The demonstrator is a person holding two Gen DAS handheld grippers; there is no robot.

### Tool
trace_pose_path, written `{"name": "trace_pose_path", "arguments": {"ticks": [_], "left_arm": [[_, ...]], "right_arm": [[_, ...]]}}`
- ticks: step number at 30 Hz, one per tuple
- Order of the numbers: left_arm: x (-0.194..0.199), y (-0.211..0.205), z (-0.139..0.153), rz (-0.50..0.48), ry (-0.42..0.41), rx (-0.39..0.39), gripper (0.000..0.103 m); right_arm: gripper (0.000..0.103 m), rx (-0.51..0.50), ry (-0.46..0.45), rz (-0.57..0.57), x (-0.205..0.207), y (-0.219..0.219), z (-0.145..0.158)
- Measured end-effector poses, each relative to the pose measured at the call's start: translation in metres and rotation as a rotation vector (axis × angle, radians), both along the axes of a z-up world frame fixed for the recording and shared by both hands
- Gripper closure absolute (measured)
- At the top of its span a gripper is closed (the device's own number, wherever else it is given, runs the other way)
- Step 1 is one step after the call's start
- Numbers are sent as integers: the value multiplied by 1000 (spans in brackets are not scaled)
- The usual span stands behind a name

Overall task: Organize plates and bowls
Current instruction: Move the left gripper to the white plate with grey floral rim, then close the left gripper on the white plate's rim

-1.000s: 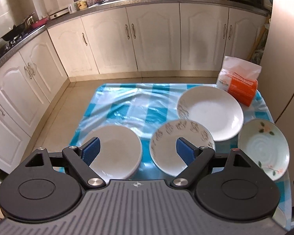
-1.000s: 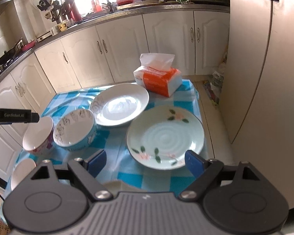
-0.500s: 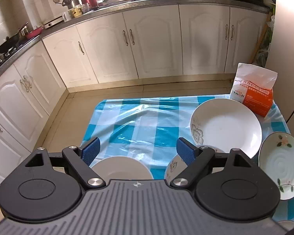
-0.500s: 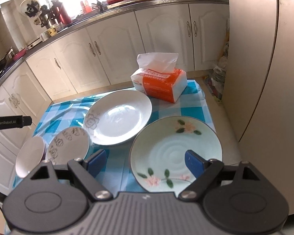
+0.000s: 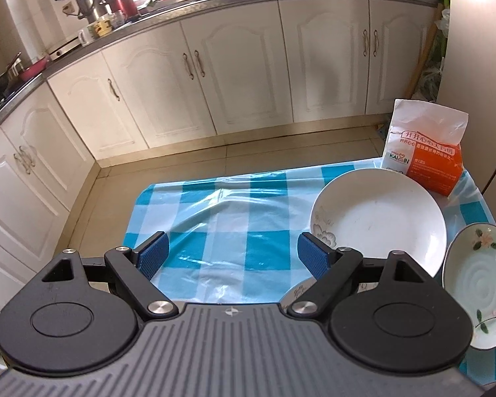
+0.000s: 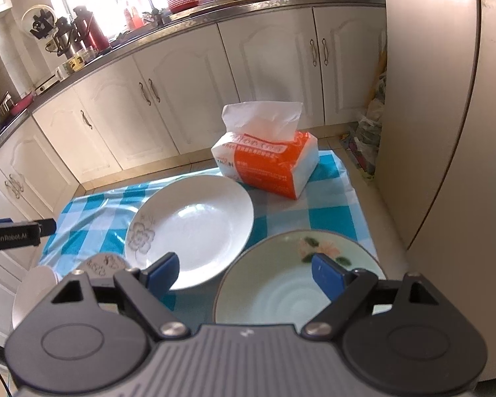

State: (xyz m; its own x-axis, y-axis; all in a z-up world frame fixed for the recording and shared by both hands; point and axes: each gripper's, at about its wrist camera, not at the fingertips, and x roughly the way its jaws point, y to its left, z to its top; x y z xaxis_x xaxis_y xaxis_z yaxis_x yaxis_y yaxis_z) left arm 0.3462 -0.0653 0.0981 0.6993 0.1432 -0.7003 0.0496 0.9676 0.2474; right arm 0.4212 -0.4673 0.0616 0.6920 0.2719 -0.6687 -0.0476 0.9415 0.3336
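- My right tongs (image 6: 244, 273) hang wide open, empty, above the pale green flowered plate (image 6: 281, 294) — lined up, I judge, to grip its rim.
- My left tongs (image 5: 233, 253) gape too, holding nothing, over bare blue-checked counter (image 5: 215, 218) beside the white deep plate (image 5: 378, 218).

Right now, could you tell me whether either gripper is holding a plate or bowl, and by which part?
Nothing is held. The left gripper stands open over the checked tablecloth, and the right gripper stands open above the green floral plate, its pads not touching it.
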Motion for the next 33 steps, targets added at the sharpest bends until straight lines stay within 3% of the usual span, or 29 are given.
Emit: {"name": "trace_pose_path", "arguments": {"ticks": [9,18,21,23,25,29,33], "left_arm": [[11,5,-4,-34,25,-21,0],[39,20,-6,-135,89,-157,0],[52,28,-9,-157,128,-220,0],[60,30,-14,-176,162,-244,0],[67,31,-20,-181,197,-259,3],[80,26,-35,-206,262,-290,19],[91,20,-51,-213,318,-291,45]], "right_arm": [[16,28,3,-3,27,5,-8],[17,106,10,12,55,5,-25],[25,138,26,22,64,7,-32],[37,151,46,26,72,8,-38],[40,162,56,28,78,9,-44],[43,179,82,6,89,5,-57],[54,183,105,-7,100,2,-67]]}}
